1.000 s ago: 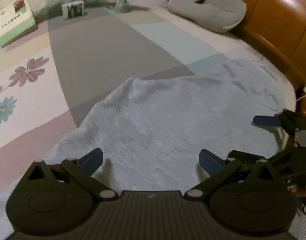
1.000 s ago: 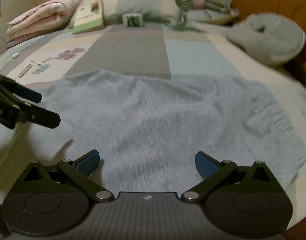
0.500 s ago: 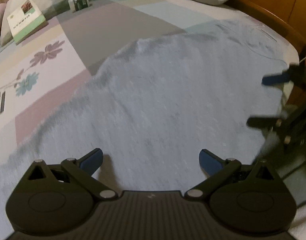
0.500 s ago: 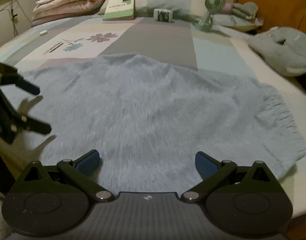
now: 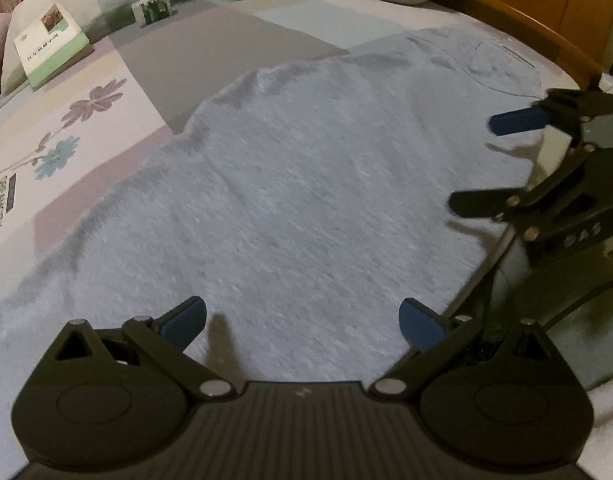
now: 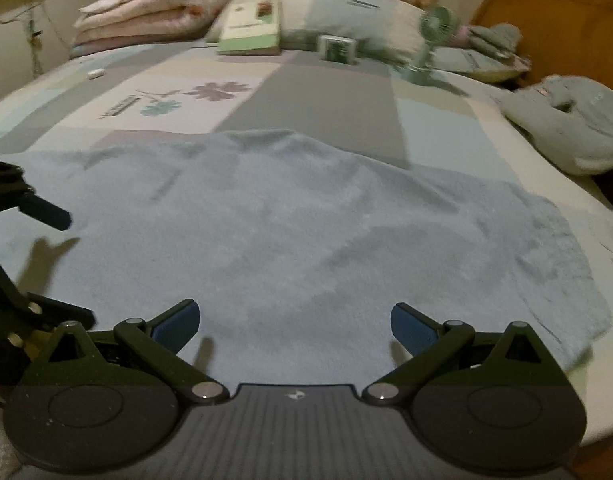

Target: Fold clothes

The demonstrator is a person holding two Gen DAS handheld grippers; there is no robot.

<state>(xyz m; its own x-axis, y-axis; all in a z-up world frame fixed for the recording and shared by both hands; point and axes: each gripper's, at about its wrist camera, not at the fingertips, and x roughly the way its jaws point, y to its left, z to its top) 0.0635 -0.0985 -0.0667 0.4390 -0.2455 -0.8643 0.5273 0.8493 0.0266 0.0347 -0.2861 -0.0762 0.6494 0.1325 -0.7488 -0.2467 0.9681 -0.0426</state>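
— Patchwork bedspread (image 6: 326,96) with a flower print covers the bed, and a pale blue fleece garment (image 6: 290,232) lies spread flat across its near part. How do the tools stand?

— Left gripper (image 5: 302,322): fingers spread wide, nothing between the blue pads (image 5: 184,322). It hangs over the near edge of the garment; whether the pads touch the fleece I cannot tell.

— And the other?

— Right gripper (image 6: 294,326) is likewise wide apart and holds nothing, with the fleece running away in front of it. From the left wrist view it shows at the right edge (image 5: 506,160), at the garment's side, fingers parted.

— Anything else on the bed?

— Far end: a green-and-white book (image 6: 252,26) leaning on a pillow (image 6: 358,8), a small box (image 6: 338,50), a little green fan (image 6: 426,48), folded pink bedding (image 6: 146,8), and a grey plush cushion (image 6: 574,128) to the right by the wooden headboard (image 5: 554,12). All well apart from the garment.
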